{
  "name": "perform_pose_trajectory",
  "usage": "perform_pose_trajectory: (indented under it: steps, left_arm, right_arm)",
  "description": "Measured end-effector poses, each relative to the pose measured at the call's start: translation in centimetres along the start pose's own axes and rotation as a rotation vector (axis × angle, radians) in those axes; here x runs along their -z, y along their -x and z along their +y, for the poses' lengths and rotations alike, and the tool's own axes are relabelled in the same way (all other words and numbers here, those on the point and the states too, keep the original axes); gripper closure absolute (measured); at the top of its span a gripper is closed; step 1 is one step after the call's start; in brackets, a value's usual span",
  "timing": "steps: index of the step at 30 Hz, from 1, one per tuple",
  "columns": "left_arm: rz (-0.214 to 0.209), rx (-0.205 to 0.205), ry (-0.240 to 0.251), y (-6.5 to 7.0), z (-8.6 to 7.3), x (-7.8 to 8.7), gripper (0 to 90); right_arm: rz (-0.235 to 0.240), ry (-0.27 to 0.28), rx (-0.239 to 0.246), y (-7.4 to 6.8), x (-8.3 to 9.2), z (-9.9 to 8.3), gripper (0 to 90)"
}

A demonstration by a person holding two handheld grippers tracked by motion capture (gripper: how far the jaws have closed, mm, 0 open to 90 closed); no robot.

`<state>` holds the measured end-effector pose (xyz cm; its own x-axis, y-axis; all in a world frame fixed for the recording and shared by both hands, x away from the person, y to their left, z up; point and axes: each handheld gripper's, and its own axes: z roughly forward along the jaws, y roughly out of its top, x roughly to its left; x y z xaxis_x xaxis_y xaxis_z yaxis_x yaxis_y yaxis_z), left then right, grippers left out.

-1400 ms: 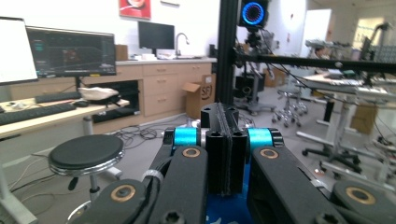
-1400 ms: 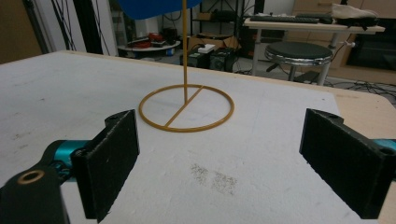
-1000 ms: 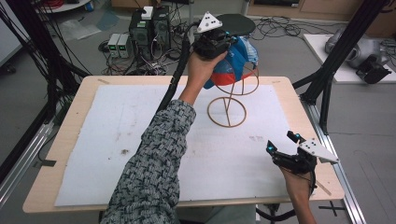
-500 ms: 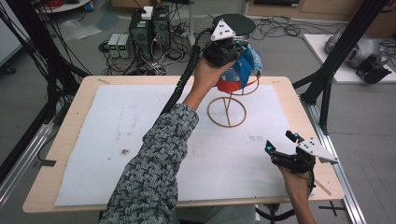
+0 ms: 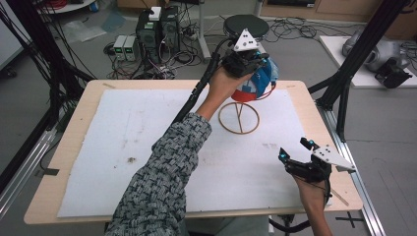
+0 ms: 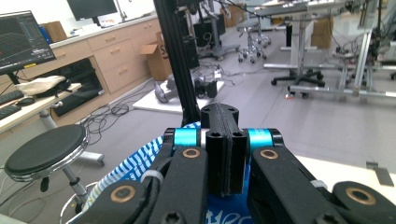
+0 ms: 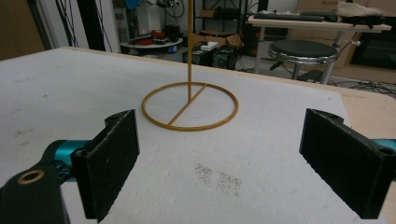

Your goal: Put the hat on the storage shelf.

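My left gripper [image 5: 254, 64] is held up at the far middle of the table, shut on a blue, white and red cloth item [image 5: 259, 81] that looks like a cap. The cloth hangs at the top of a thin gold wire stand [image 5: 239, 118] with a ring base. In the left gripper view the pads of my left gripper [image 6: 223, 140] are pressed together, with blue-and-white striped cloth [image 6: 135, 161] beneath them. My right gripper [image 5: 294, 150] rests low near the front right corner, open and with nothing in it. In the right gripper view its jaws [image 7: 219, 163] stand wide, facing the stand [image 7: 190, 56].
A white sheet [image 5: 123, 137] covers most of the wooden table [image 5: 49, 196]. Black frame posts [image 5: 344, 83] stand at the table's sides. A round stool [image 5: 243, 24], computers and cables are on the floor beyond the far edge.
My left gripper has carried the cloth item to the right and slightly down, over the stand's top. The right gripper has stayed where it was.
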<state>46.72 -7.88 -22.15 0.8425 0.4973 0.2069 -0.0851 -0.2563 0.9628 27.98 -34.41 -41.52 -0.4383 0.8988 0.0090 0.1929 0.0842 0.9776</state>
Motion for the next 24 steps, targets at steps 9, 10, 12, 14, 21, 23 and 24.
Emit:
perform_pose_trajectory:
  steps: [9, 10, 12, 14, 21, 23, 24]
  left_arm:
    - [-0.022, -0.046, -0.027, 1.2, -0.1, -0.5, 89.4]
    - [-0.025, -0.042, -0.021, 1.3, -0.1, -0.5, 89.4]
    - [-0.027, -0.04, -0.017, 1.3, 0.0, -0.4, 89.4]
    - [-0.028, -0.033, -0.015, 1.2, 0.1, -0.3, 89.4]
    - [-0.034, -0.026, -0.004, 1.2, 0.3, 0.0, 89.4]
    - [-0.042, -0.027, -0.004, 1.3, 0.3, -0.1, 89.4]
    - [-0.047, -0.035, -0.008, 1.5, 0.2, -0.2, 89.4]
  right_arm:
    - [0.003, 0.001, -0.001, -0.1, 0.0, 0.0, 11.0]
    - [0.003, -0.001, 0.0, 0.0, 0.0, 0.0, 11.0]
    - [0.002, -0.002, 0.001, 0.0, -0.1, 0.0, 11.0]
    - [0.004, -0.002, -0.001, 0.0, -0.1, -0.1, 11.0]
    - [0.005, -0.006, -0.005, -0.1, -0.2, -0.1, 11.0]
    - [0.006, -0.007, -0.004, -0.1, -0.2, -0.1, 11.0]
    - [0.008, -0.006, -0.003, -0.1, -0.2, 0.0, 11.0]
